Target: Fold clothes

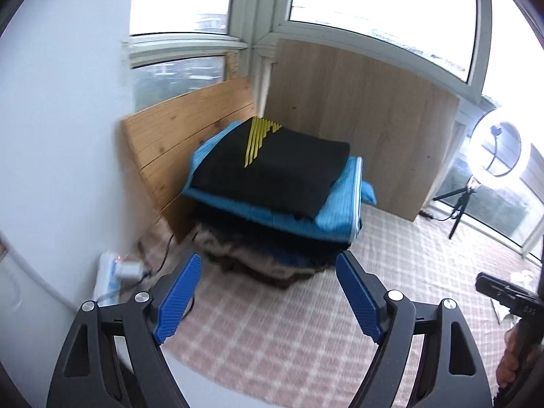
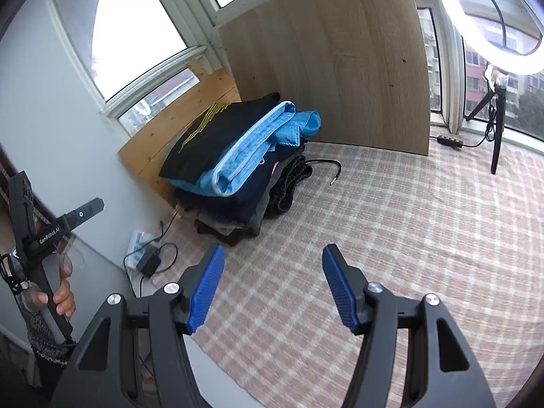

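Note:
A stack of folded clothes stands in the corner on the checked cloth. On top lies a black garment with yellow stripes (image 1: 272, 166) (image 2: 207, 136), and under it a blue garment (image 1: 306, 217) (image 2: 244, 156) over darker folded pieces. My left gripper (image 1: 268, 265) hangs open in front of the stack with nothing between its blue pads. Further back, my right gripper (image 2: 273, 255) is open and empty over the cloth. The left tool's handle (image 2: 37, 238) shows at the left edge of the right wrist view, held by a hand.
Pink-and-white checked cloth (image 2: 408, 238) covers the surface. Wooden boards (image 1: 357, 115) lean against the windows behind the stack. A power strip with a plugged adapter (image 1: 119, 272) and cables lies by the left wall. A lit ring light on a tripod (image 2: 493, 17) stands at the right.

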A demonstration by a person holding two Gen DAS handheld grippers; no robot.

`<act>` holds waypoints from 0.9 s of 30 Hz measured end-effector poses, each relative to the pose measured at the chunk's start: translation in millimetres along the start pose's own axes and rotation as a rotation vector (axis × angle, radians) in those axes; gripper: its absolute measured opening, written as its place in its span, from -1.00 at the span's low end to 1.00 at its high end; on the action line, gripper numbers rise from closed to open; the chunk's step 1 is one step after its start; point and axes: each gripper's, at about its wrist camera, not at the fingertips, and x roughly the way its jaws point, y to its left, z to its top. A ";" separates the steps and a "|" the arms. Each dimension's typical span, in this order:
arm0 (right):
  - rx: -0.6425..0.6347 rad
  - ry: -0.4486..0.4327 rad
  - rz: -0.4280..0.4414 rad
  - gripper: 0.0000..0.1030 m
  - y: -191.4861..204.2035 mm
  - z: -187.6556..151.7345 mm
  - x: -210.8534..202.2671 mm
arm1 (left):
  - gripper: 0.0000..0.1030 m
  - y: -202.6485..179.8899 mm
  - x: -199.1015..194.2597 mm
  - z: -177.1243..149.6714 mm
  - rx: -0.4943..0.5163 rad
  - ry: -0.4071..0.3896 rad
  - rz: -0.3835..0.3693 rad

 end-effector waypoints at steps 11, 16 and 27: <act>-0.107 -0.002 0.004 0.22 -16.4 -29.1 -45.8 | 0.56 -52.2 -43.2 -65.0 -0.064 0.037 0.047; -0.119 -0.006 0.032 0.24 -26.2 -37.8 -59.6 | 0.56 -62.3 -63.7 -82.2 -0.082 0.022 0.095; -0.132 0.015 0.068 0.25 -38.2 -47.9 -70.9 | 0.75 -84.6 -83.6 -99.7 -0.096 0.026 0.151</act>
